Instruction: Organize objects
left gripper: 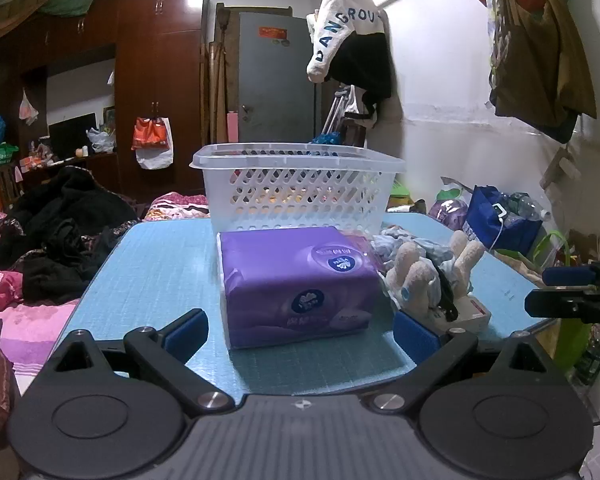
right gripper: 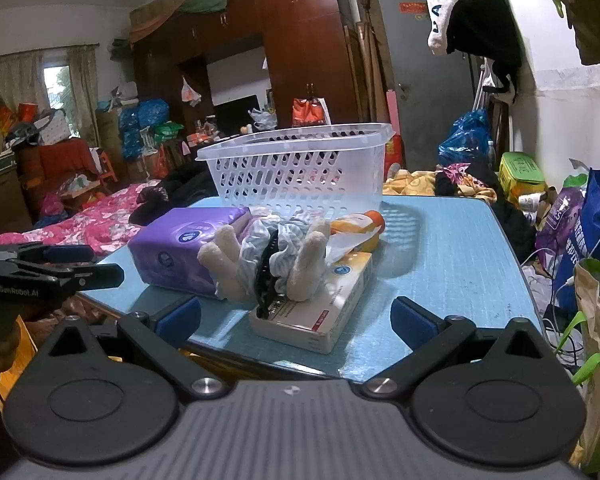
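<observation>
We judge the sorting barely begun: our basket (left gripper: 300, 184) looks empty, while tissue pack (left gripper: 296, 284), plush toy (right gripper: 260, 264) and box (right gripper: 320, 312) sit on the worktop (right gripper: 452, 256); both grippers' fingers (left gripper: 186, 330) gape, holding nothing.

"DANGROU" runs down a hanging white garment (left gripper: 342, 36); "GenRobot.AI" marks the left gripper (right gripper: 60, 276).
</observation>
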Motion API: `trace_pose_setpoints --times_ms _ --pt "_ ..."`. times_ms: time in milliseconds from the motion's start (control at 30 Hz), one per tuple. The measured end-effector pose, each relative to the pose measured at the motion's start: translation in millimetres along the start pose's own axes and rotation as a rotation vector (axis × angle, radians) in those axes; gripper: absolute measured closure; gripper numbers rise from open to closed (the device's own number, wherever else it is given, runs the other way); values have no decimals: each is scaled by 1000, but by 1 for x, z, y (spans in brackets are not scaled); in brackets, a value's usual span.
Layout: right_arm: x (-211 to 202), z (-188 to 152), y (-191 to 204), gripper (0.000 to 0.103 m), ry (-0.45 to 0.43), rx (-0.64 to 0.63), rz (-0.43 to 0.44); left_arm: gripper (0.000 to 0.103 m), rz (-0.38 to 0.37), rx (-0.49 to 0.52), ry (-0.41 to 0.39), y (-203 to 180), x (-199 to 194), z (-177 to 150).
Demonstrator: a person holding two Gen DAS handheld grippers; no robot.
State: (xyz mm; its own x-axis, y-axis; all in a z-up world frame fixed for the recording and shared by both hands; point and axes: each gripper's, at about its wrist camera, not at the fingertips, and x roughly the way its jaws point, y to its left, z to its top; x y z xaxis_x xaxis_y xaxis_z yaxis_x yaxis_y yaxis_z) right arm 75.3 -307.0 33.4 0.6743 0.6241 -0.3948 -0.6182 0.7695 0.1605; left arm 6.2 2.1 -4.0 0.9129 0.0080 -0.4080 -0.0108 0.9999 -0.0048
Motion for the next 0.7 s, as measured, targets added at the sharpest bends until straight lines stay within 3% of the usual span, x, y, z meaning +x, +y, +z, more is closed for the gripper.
trace_pose_setpoints --times_ms 700 --pt "1 -1 -3 0 7 9 10 3 7 11 4 -3 1 -2"
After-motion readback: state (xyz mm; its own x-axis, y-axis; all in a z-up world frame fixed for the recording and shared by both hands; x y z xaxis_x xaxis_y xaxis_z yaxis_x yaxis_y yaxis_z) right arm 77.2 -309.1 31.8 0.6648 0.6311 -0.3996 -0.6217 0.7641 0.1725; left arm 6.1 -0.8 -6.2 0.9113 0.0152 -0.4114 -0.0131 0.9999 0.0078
